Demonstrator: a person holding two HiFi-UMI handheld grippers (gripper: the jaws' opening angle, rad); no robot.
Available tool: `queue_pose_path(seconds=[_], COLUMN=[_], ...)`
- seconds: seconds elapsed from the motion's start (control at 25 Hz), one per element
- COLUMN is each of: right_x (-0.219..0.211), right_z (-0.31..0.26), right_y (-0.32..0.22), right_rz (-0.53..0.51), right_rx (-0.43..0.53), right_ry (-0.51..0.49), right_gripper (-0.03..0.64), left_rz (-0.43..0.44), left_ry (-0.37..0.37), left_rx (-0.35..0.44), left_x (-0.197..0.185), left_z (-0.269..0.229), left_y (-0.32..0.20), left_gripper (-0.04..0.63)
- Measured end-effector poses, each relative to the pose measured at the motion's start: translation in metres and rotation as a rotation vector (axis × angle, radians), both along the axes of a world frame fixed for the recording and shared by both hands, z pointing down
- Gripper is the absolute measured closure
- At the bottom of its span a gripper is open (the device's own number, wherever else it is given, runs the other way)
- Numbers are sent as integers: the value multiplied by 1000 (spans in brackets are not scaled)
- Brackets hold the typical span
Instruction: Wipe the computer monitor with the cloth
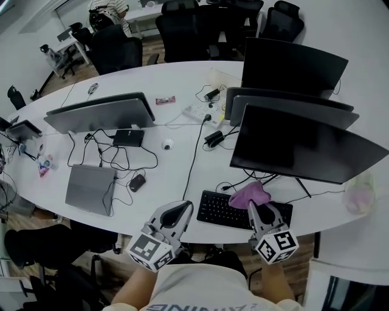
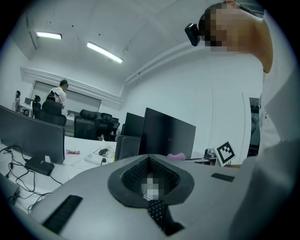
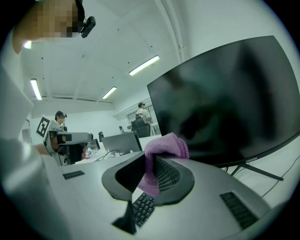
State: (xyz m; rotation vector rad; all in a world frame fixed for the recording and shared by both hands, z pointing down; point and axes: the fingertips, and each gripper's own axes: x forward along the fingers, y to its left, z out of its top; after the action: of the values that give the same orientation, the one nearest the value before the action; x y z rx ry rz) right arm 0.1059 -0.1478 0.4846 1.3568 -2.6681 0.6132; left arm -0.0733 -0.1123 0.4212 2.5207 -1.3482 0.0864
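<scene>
A dark computer monitor stands at the right of the white table, its screen filling the right gripper view. My right gripper is shut on a pink-purple cloth, bunched above the jaws, just in front of and below the screen, over a black keyboard. My left gripper hovers at the table's front edge with its jaws shut and nothing between them.
Two more monitors stand behind the near one. Another monitor, a laptop, a mouse, cables and a power strip lie on the table. Office chairs and a person are at the back.
</scene>
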Motion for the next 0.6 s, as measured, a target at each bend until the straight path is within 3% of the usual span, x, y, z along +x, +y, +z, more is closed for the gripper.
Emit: queue_pose_path(seconds=[0.44,0.6], right_x=[-51,-67], right_z=[63,91], right_y=[-34,-54], right_rz=[70,120], right_rx=[-178,-279], right_ry=[9,-53], right_gripper=[554,554], left_rz=[51,66], left_ry=[56,71], left_rx=[1,-2], left_x=[-36,-49], left_z=[17,18], left_y=[-24,-28], left_gripper=[586,586])
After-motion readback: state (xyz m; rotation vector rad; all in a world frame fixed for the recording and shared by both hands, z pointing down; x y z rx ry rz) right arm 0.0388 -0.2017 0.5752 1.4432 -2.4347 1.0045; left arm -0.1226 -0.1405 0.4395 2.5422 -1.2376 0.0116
